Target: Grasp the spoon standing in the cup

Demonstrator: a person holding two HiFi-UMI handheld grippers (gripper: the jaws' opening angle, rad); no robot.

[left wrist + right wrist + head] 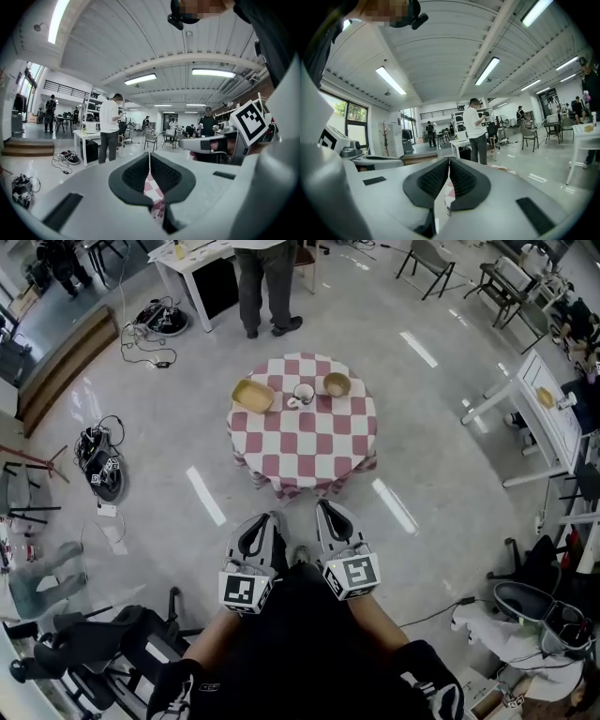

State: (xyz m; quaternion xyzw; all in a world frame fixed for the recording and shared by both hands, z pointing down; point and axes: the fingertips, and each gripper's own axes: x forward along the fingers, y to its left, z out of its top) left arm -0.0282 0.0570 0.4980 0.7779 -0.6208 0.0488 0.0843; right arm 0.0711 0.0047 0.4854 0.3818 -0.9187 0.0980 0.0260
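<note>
A white cup [304, 393] stands at the far side of a round table with a red and white checked cloth [302, 442]. It is too small here to make out the spoon in it. A shallow tan dish [253, 396] lies to its left and a wooden bowl [337, 384] to its right. Both grippers are held low and close to my body, well short of the table. My left gripper [274, 518] [149, 155] is shut with nothing in it. My right gripper [322, 507] [449, 160] is also shut and empty. A strip of checked cloth [154, 194] shows past the left jaws.
A person [265, 287] stands just beyond the table, beside a white desk [192, 263]. Cables and gear lie on the floor at the left [101, 470] and far left [157, 320]. A white bench [539, 413] stands at the right, with chairs [429, 263] behind.
</note>
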